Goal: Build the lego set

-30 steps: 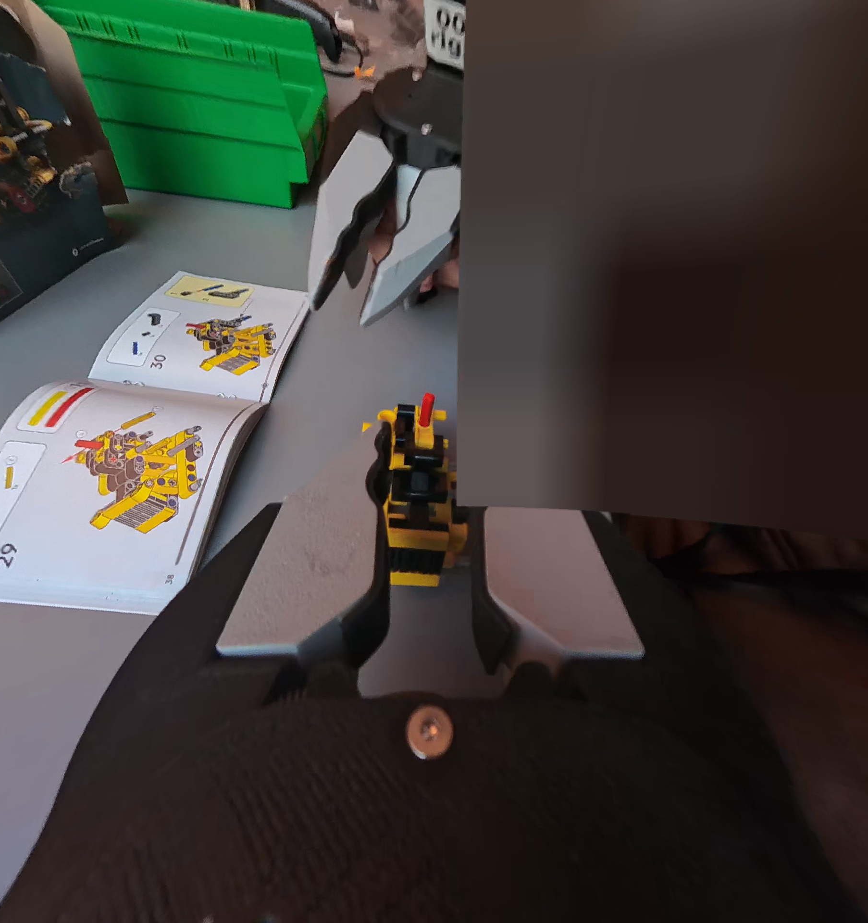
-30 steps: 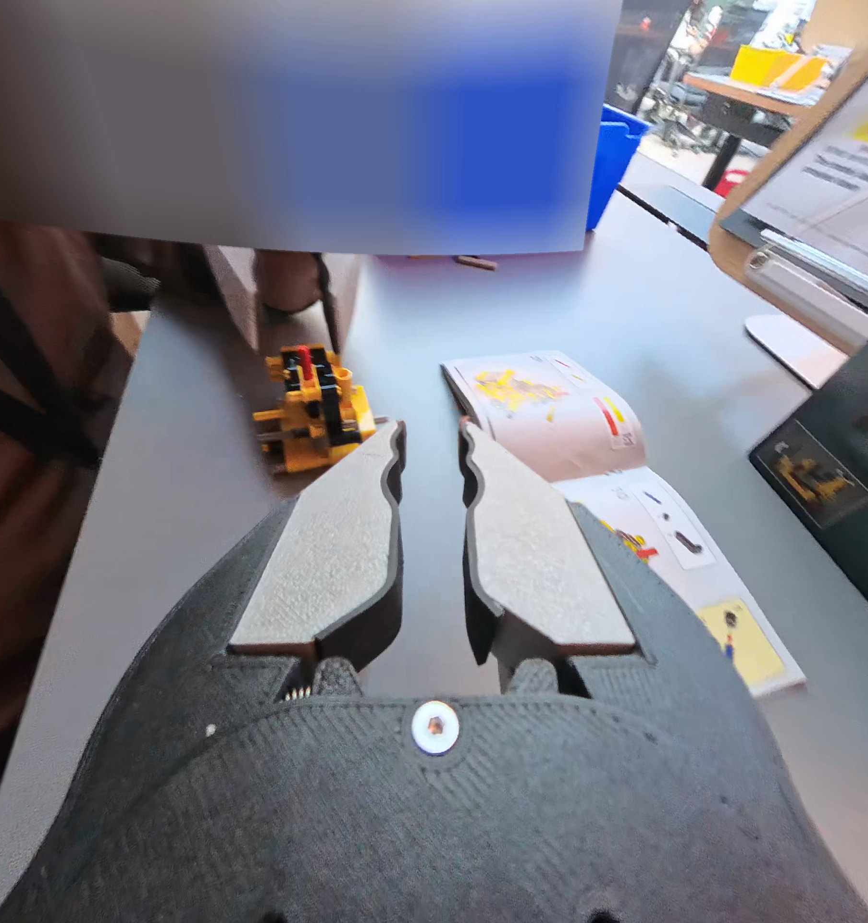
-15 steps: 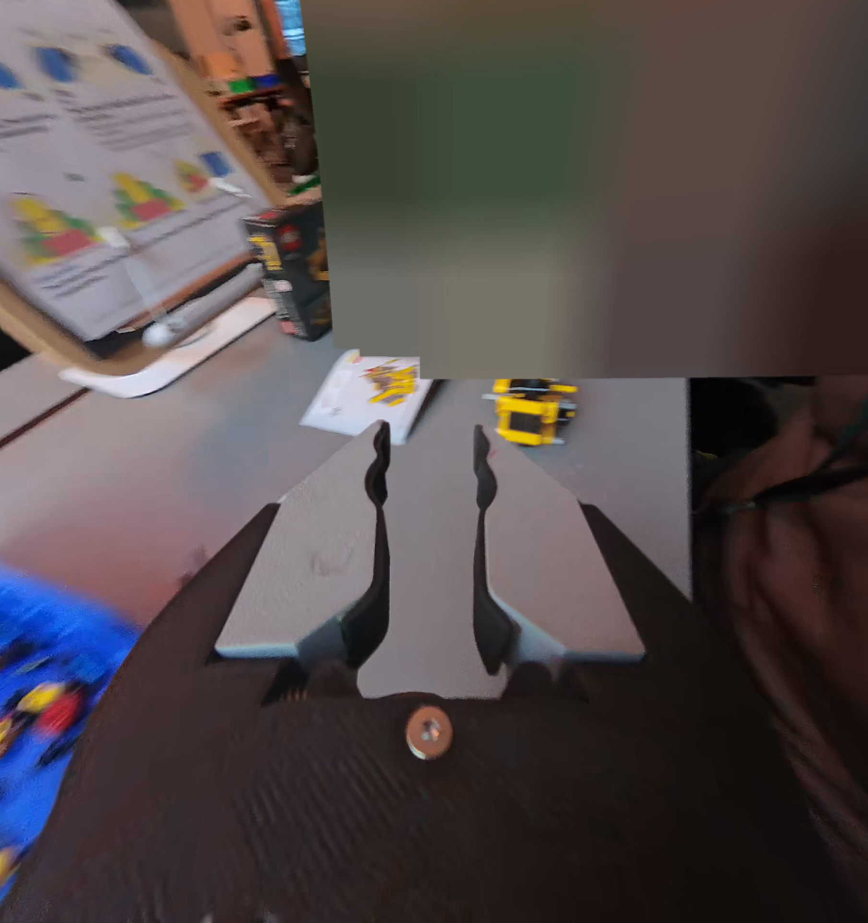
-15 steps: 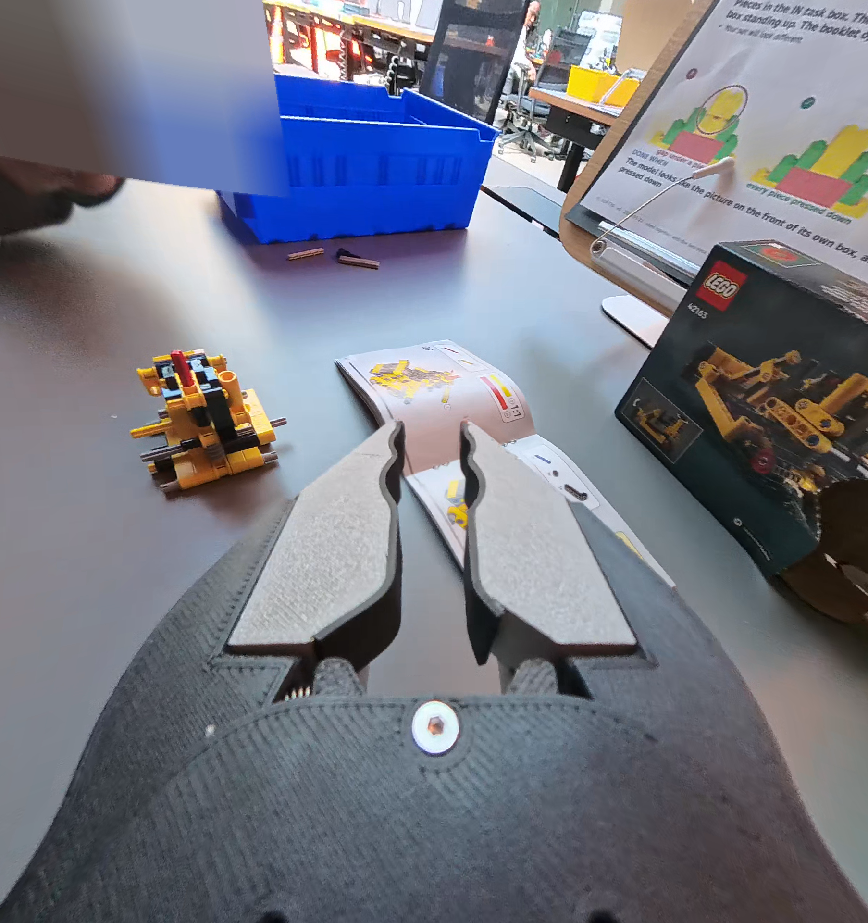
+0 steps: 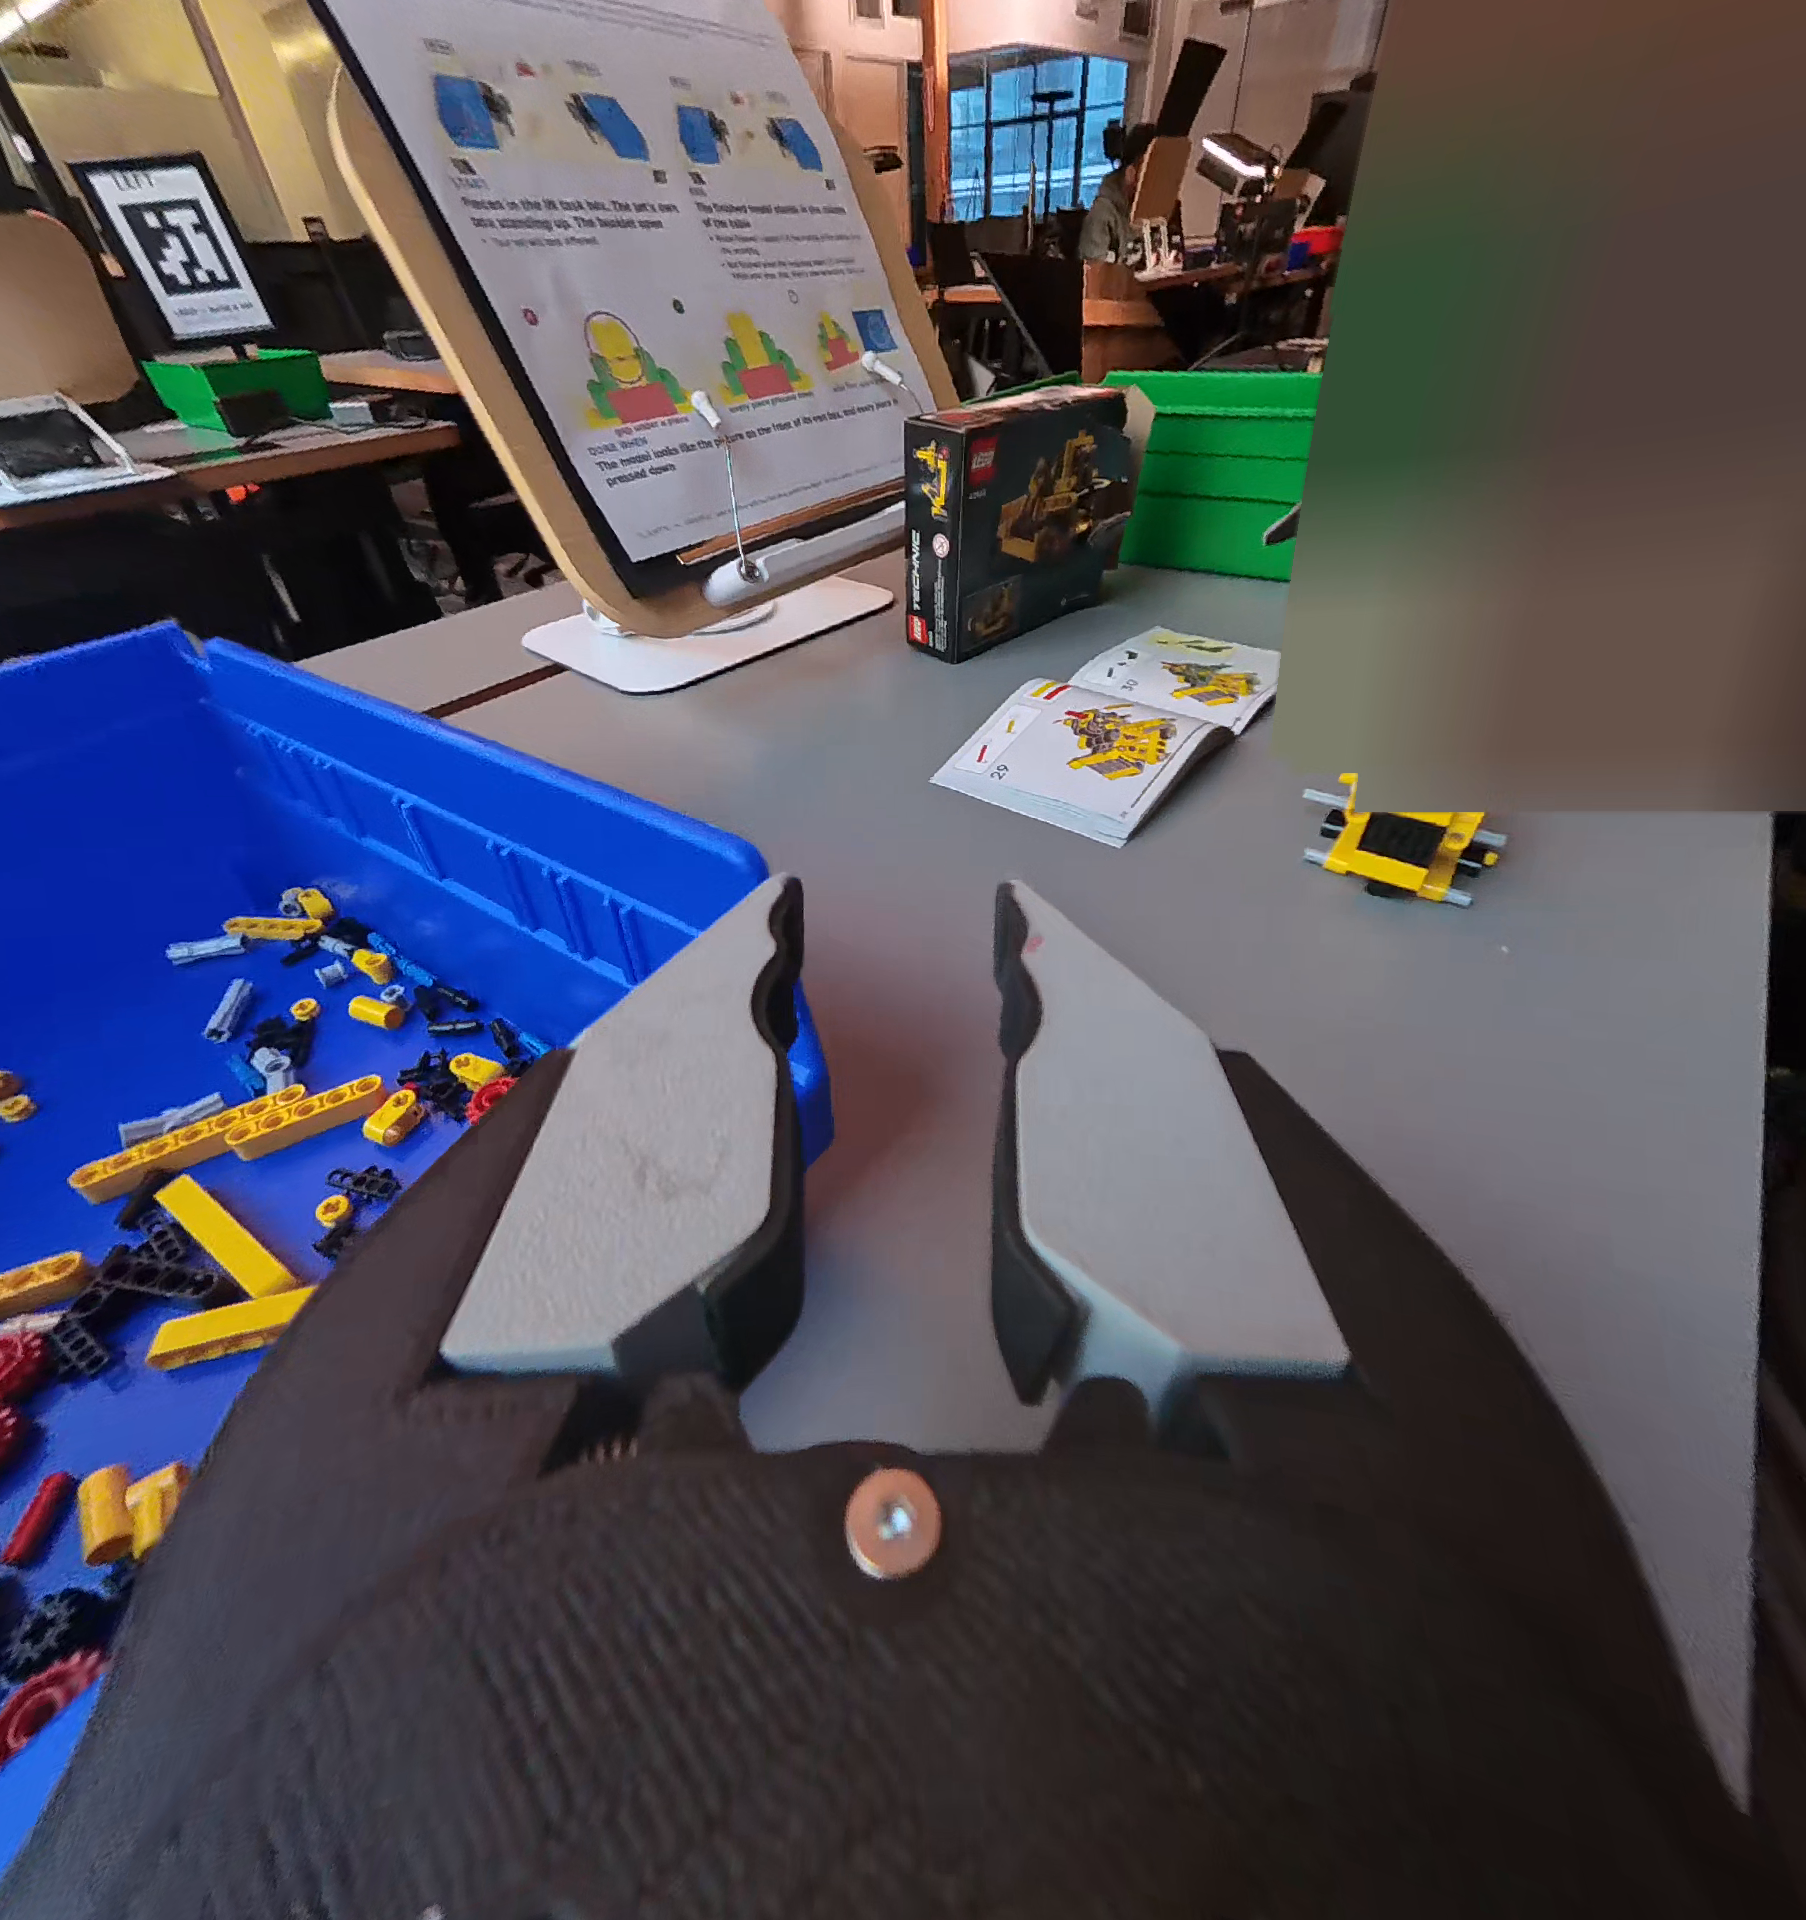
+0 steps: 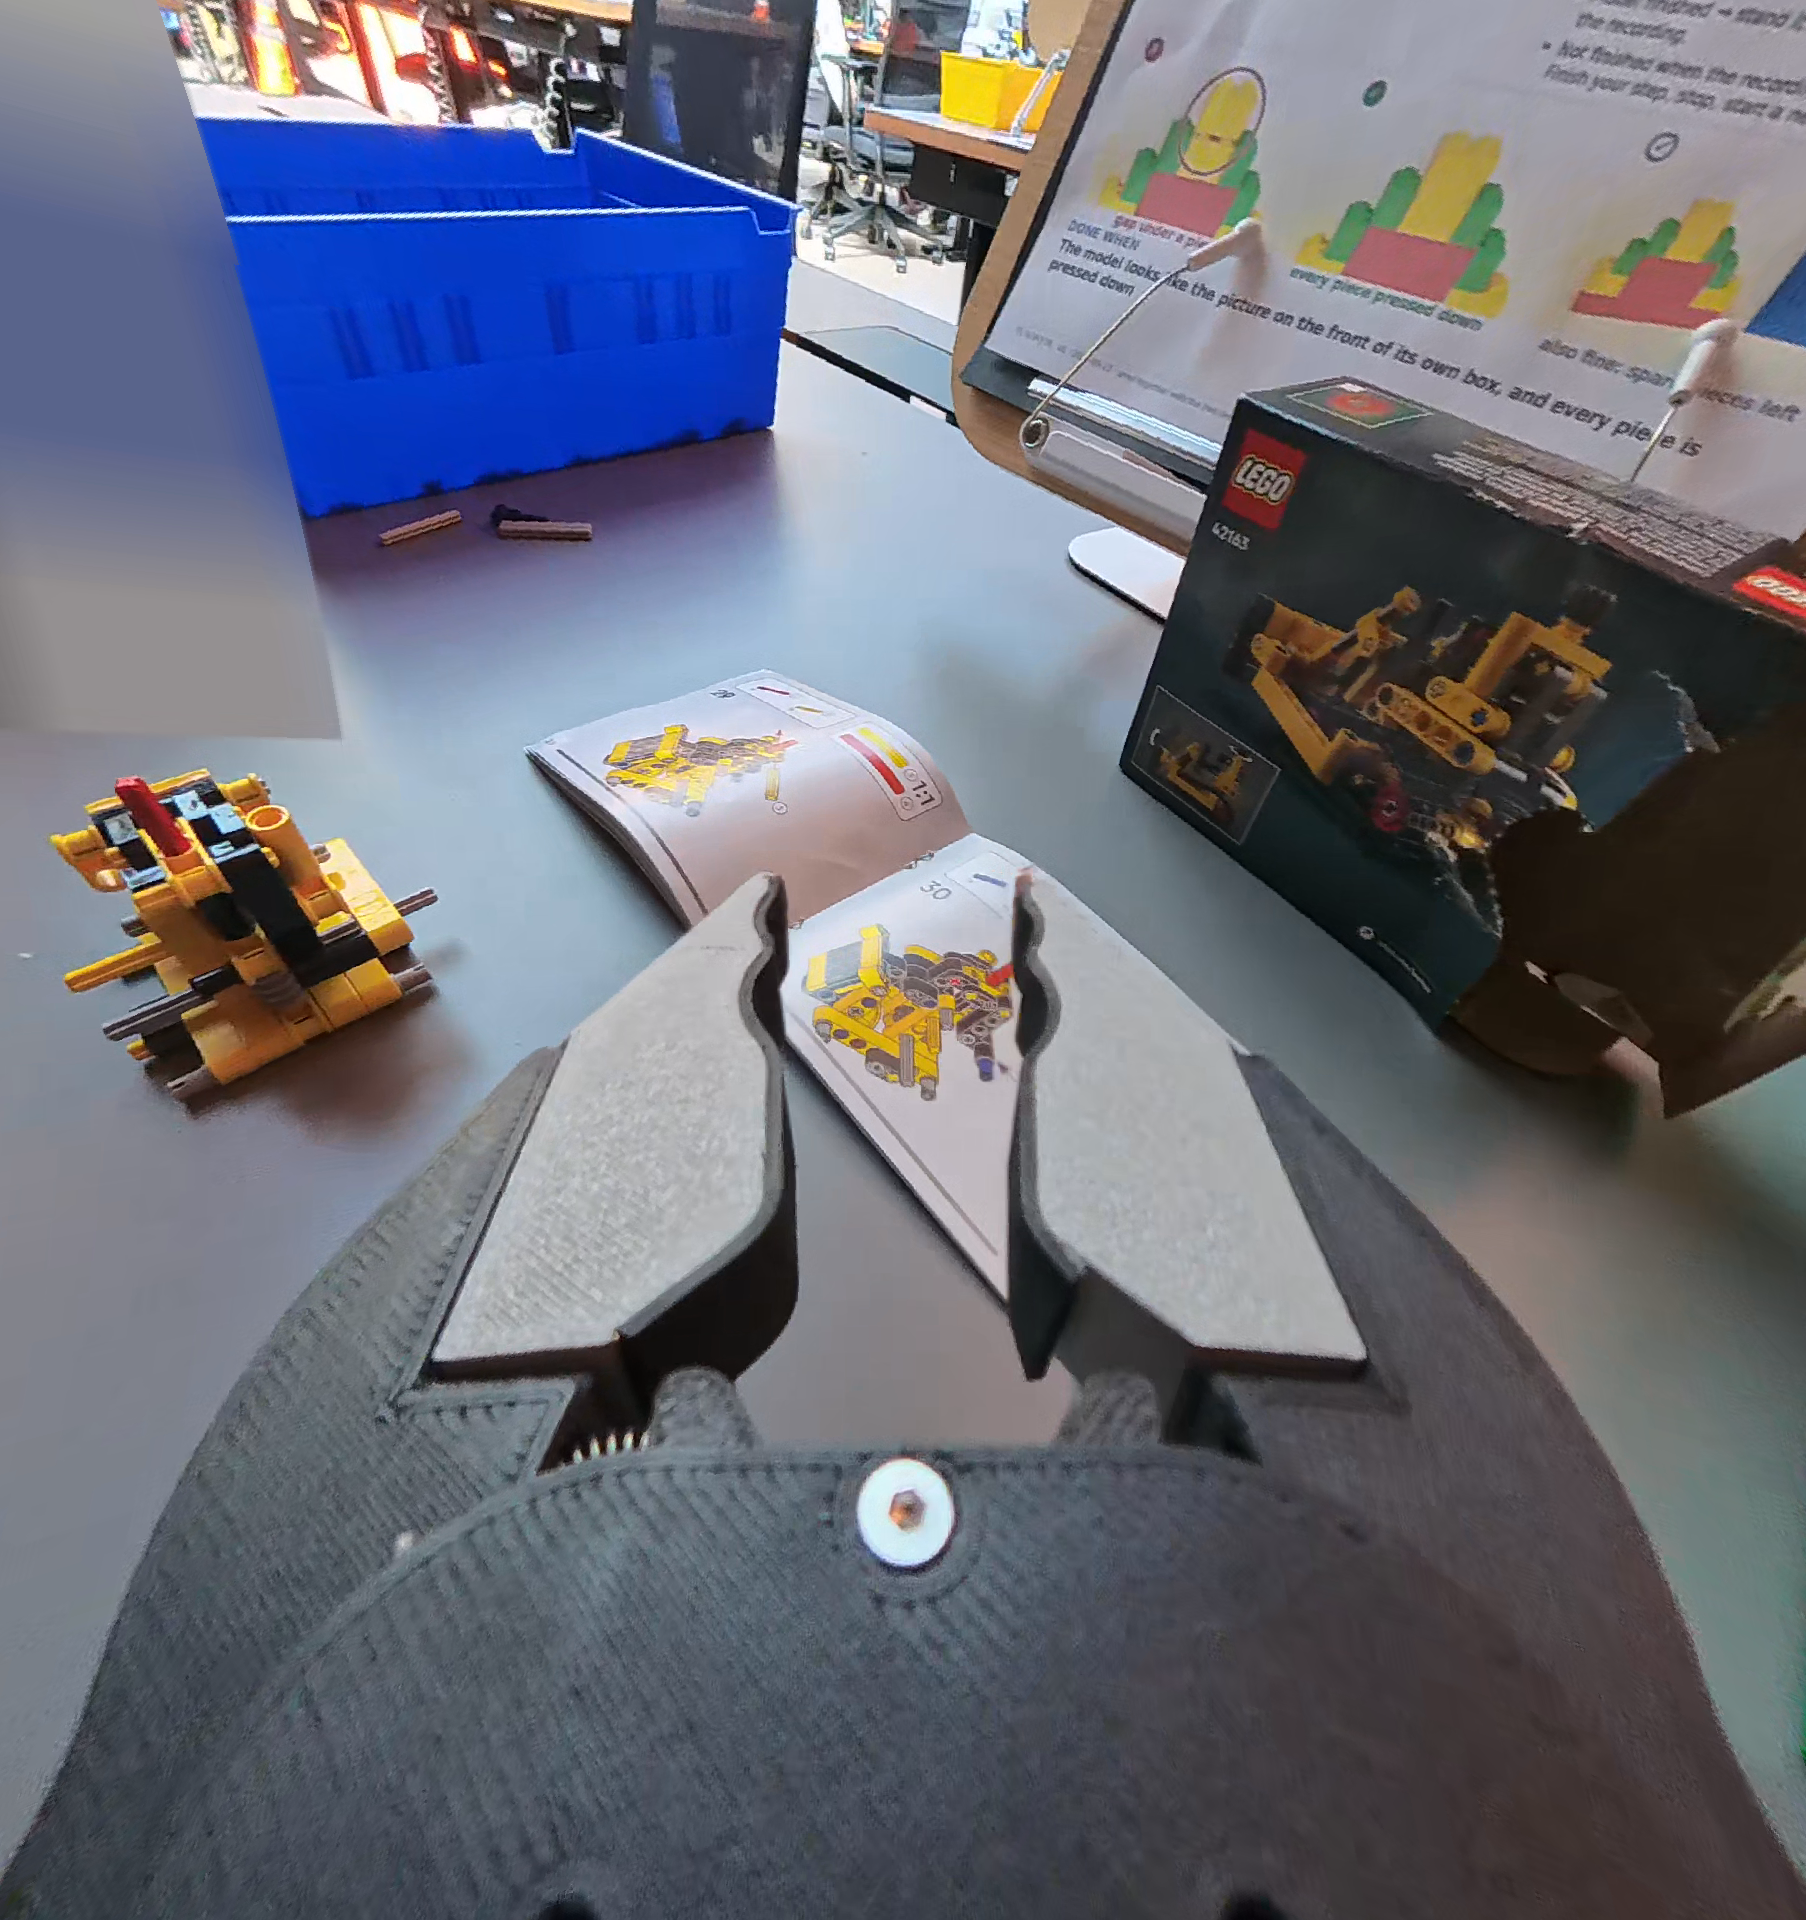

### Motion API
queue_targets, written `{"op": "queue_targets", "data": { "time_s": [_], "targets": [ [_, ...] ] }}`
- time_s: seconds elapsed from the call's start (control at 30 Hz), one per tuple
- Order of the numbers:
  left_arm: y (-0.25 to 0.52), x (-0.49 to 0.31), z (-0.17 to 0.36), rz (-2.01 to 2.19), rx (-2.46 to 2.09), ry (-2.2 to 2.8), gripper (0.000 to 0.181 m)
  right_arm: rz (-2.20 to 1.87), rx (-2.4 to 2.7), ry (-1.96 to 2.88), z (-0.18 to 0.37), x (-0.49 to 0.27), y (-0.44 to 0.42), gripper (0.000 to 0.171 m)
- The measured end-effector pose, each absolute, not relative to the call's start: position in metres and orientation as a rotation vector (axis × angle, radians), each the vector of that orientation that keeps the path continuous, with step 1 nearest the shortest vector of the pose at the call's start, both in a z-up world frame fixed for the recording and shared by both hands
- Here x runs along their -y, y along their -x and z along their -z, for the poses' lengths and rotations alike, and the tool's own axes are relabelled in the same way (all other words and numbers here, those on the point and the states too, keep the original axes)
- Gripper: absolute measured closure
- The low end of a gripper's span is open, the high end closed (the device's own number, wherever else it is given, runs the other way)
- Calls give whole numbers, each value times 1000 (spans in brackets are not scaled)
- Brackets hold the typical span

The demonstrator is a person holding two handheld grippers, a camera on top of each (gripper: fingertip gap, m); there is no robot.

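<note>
Swinging away from the half-built model, the left hand-held gripper had come to hover, spread and empty, beside the blue bin of loose pieces, which lay just to its left. Well apart, the right hand-held gripper hung spread and empty over the booklet; the model rested on the table.

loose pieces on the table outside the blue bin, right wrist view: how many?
3: two tan axles and a small black pin, in front of the blue bin. The blur patch may hide more.
</note>
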State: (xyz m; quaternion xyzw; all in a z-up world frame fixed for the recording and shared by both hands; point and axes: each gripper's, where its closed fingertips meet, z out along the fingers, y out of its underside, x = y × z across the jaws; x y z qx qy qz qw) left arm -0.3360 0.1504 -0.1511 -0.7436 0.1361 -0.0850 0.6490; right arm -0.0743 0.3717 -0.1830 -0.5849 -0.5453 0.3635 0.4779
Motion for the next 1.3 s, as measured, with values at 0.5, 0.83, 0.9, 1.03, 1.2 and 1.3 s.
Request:
{"op": "queue_targets", "data": {
  "time_s": [0.5,0.83,0.9,1.03,1.2,1.3],
  "targets": [
    [325,-159,162,98,-397,1701,155,-828,1267,1517,188,-392,72,140],
    [331,-161,157,132,-350,1679,157,-779,1243,1523,187,-399,67,146],
    [330,-161,156,139,-352,1675,157,-775,1248,1523,188,-399,67,147],
    [330,-160,155,137,-351,1671,157,-765,1255,1525,190,-399,67,148],
    [326,-159,155,127,-370,1670,157,-769,1245,1531,190,-401,66,150],
    [326,-159,155,115,-376,1668,157,-774,1231,1535,189,-403,64,151]
  ]
}}
